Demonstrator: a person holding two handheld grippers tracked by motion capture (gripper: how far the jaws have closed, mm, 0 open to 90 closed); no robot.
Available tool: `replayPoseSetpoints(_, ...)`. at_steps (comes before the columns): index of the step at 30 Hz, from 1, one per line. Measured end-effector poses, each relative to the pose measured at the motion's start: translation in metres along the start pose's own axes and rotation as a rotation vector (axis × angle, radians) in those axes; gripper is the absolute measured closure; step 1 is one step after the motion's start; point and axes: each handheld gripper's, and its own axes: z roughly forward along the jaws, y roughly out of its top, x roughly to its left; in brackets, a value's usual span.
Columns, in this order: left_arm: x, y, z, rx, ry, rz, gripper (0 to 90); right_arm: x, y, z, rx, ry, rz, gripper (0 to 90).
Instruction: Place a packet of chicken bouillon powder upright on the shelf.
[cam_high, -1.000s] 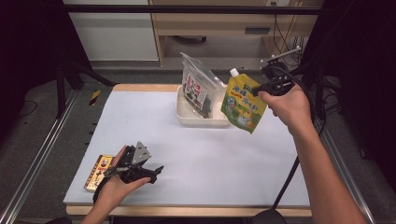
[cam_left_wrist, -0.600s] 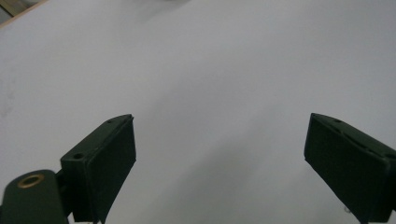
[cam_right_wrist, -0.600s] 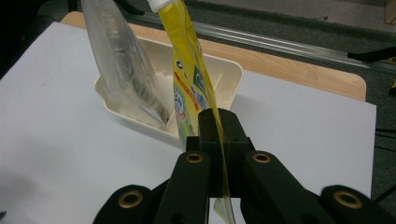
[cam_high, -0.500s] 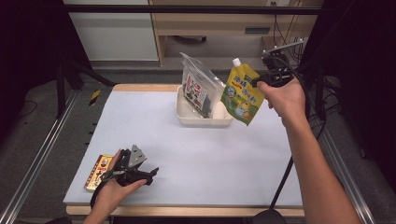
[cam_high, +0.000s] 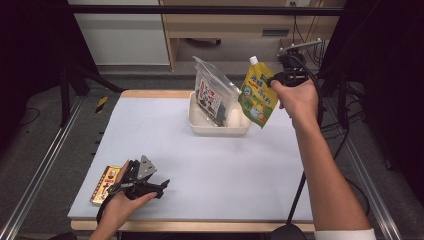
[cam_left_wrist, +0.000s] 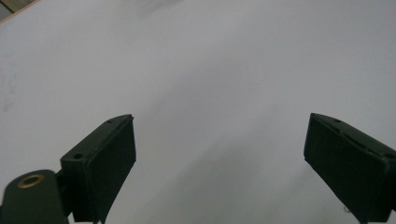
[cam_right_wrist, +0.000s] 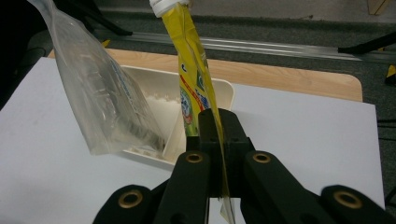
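— What does the spouted pouch (cam_high: 257, 93) look like?
— It is a yellow-green refill pouch with a white screw cap at the top and colourful print on its face.

— How does it sit?
— It hangs in the air, pinched by its edge in the right claw (cam_right_wrist: 218, 135), cap uppermost and tilted slightly. Seen edge-on in the right gripper view, it looks thin and flat.

— And where is it?
— Above the right end of the white tray (cam_high: 200, 125), just beside the clear bag (cam_high: 212, 92) standing in that tray.
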Motion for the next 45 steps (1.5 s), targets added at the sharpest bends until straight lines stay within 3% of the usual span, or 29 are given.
replayPoseSetpoints(8, -0.001, 0.000, 0.000, 0.003, -0.004, 0.005, 8.8, 0.014, 0.008, 0.015, 0.000, -0.002, 0.023, 90.0)
replayPoseSetpoints(18, -0.002, 0.000, 0.000, 0.006, -0.015, 0.008, 8.8, 0.028, 0.022, 0.044, 0.045, -0.033, 0.039, 90.0)
replayPoseSetpoints(28, -0.003, 0.000, 0.002, 0.011, -0.025, 0.009, 8.8, 0.027, 0.029, 0.063, 0.067, -0.051, 0.057, 90.0)
replayPoseSetpoints(45, -0.004, 0.000, 0.003, 0.014, -0.029, 0.011, 8.9, 0.028, 0.035, 0.081, 0.080, -0.061, 0.086, 90.0)
